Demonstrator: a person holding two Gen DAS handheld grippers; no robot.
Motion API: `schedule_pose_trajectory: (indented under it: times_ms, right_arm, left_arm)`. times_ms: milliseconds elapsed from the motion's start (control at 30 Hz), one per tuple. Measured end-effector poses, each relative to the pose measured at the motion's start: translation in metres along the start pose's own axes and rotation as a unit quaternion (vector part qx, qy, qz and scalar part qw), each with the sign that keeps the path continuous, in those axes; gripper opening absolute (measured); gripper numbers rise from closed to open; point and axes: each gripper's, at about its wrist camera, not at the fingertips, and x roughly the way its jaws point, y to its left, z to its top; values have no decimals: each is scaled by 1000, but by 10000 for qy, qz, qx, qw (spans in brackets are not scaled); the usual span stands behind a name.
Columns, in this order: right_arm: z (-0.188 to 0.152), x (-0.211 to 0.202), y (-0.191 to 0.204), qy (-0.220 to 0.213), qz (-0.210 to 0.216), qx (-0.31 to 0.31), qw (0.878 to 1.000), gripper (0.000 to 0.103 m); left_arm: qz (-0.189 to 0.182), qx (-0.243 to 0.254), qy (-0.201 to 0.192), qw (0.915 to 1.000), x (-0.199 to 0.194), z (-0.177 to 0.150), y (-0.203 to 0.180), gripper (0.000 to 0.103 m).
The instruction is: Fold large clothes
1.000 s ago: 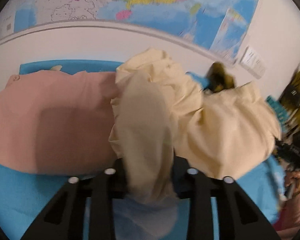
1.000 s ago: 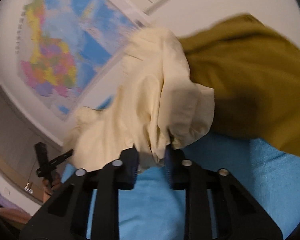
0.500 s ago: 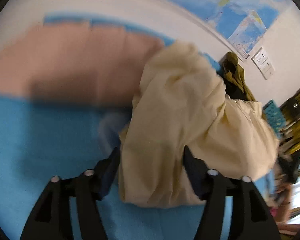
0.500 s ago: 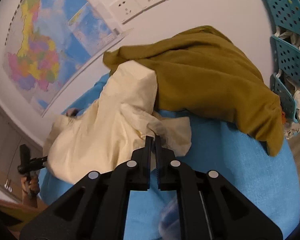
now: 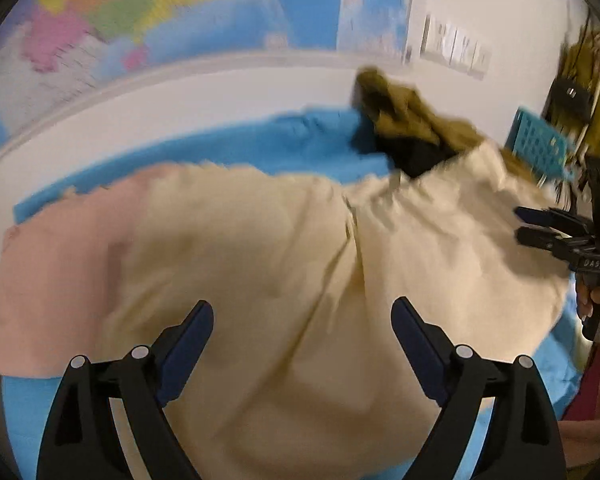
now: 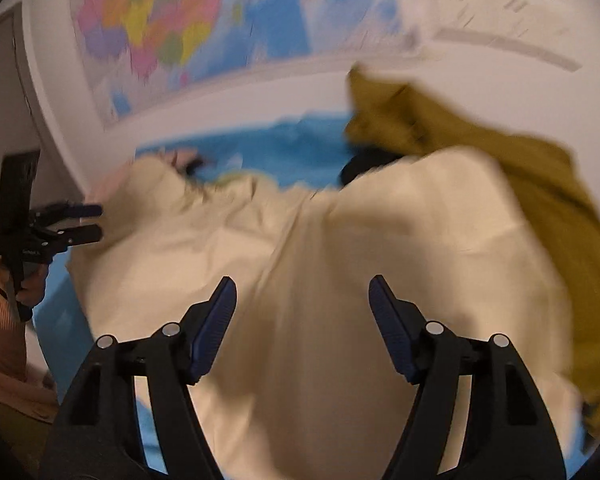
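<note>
A large cream garment point(image 5: 300, 264) lies spread and rumpled on the blue table cover point(image 5: 236, 148); it also fills the right wrist view point(image 6: 320, 264). My left gripper point(image 5: 302, 320) is open and empty just above the cream cloth. My right gripper point(image 6: 302, 300) is open and empty over the same cloth. Each gripper shows in the other's view: the right one point(image 5: 540, 224) at the right edge, the left one point(image 6: 84, 222) at the left edge. Both views are motion-blurred.
A pink garment point(image 5: 56, 264) lies at the left, partly under the cream one. An olive garment point(image 5: 412, 116) point(image 6: 500, 168) is heaped at the back right with something black beneath it. A map point(image 5: 140, 12) hangs on the wall; a teal rack point(image 5: 540, 140) stands at the right.
Both grippers have let go of the cream garment and opened wide. The garment has dropped from a bunched, lifted state to lie spread on the table. Both cameras have pulled back and swung.
</note>
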Motion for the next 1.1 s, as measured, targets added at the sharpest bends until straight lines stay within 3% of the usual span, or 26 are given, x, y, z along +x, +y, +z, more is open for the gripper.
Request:
schedule_pose_trajectory:
  times_ms: [67,100,133,167,233,367,400,500,633,733,867,900,967,1033,1100]
  right_arm:
    - [3,20,3,103,3,-64,9999,46]
    - [5,25,2,108,-39,-76,9999,24]
    - [7,28,0,90,-67,-60,9999,8]
    - [10,29,-2,64,-31,-52,10000,5]
    - [17,27,-5,-73,21,9,10000,2]
    - [42,7,-4,-643,63,-38,9979,1]
    - [51,-5,-1,-931,-93,-147,9955,1]
    - [65,-13,-1,-1270,-38,-90,9918,1]
    - [56,34,-12,-581,-286,-146,9978,1]
    - [39,63,-20,-125,-346,-151,9992,1]
    - [36,58,-24,-143,-325,-63,9993,2]
    - [36,55,-24,-149,-291,-32,9995,6]
    - [35,44,-27,-197,-129,66,9997,18]
    - [33,24,-25,-393,-87,76,9992,43]
    - [32,6,-26,-575,-107,63,9983,51]
  left_arm:
    - [133,78,242,9996,20,0,-3,79]
    - [322,107,326,9989,32,2,-4,68]
    - [419,112,354,9984,38,3,-3,51]
    - [438,103,390,9982,43,5,-2,42]
    - [345,-169,423,9984,49,13,9,1]
    - [139,-652,335,9972,53,32,31,1]
    - [148,-728,259,9969,51,38,35,1]
    - [289,-801,-71,9963,41,49,45,1]
    - [526,-731,-158,9958,47,50,56,1]
    - [455,-840,-51,9954,63,48,68,1]
    - [107,-1144,-62,9934,63,48,82,1]
    - [88,-1125,-96,9936,59,47,80,1]
    - [36,-1036,-180,9944,48,45,73,12]
    - [97,-885,-329,9955,33,40,65,36]
    - [243,-654,-512,9963,18,35,56,49]
